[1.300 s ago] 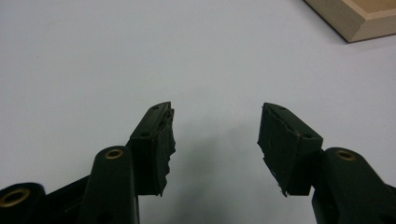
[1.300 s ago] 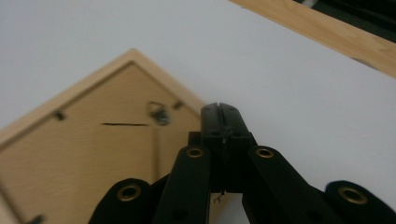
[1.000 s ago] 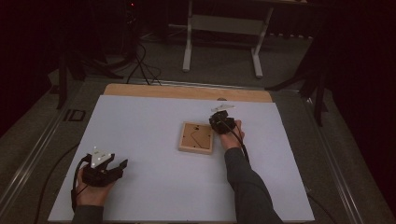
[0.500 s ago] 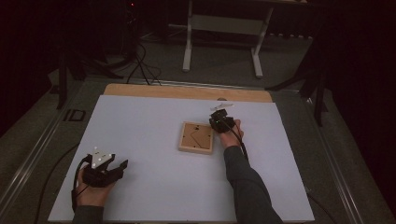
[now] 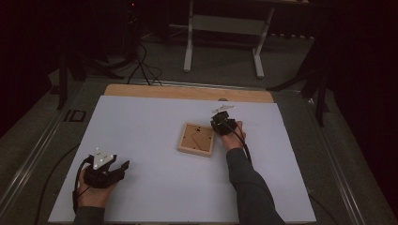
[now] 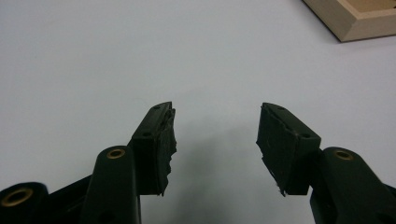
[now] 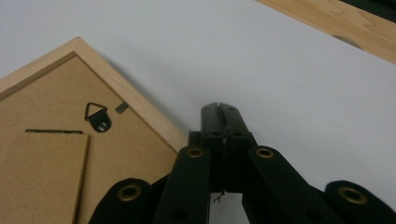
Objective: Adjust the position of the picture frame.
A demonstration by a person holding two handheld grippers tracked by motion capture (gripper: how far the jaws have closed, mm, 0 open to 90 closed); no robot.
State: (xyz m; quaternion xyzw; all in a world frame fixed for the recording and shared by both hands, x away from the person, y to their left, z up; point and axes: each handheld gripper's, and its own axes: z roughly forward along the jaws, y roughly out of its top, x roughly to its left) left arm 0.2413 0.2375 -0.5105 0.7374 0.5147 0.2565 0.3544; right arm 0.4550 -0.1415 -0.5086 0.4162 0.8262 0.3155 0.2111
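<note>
A square pale-wood picture frame (image 5: pixel 197 139) lies face down near the middle of the white-topped desk (image 5: pixel 155 122), its brown fibreboard back turned up. From the high view the right claw (image 5: pixel 222 124) sits at the frame's far right corner, just beside the wood, while the left claw (image 5: pixel 107 169) rests well apart from it near the desk's front left, carried in the person's left hand (image 5: pixel 93 193).

The right gripper view gives the detail that the high view cannot: the right claw (image 7: pixel 219 110) has its two black jaws pressed flat together with nothing between them, the tip lying on the white surface just off the frame's wooden edge (image 7: pixel 140 109). That view also shows a small black triangular hanging ring (image 7: pixel 98 116) and a little metal retaining tab (image 7: pixel 122 107) on the brown backing, plus the top of a fold-out cardboard stand (image 7: pixel 44 177).

The left gripper view shows the left claw (image 6: pixel 215 128) spread wide over bare white desk, gripping nothing, its rubber pads (image 6: pixel 275 140) ragged at the edges. One corner of the wooden frame (image 6: pixel 355 21) appears far off at the upper right.

The high view alone shows the strip of bare wood (image 5: pixel 187 92) along the desk's far edge.
</note>
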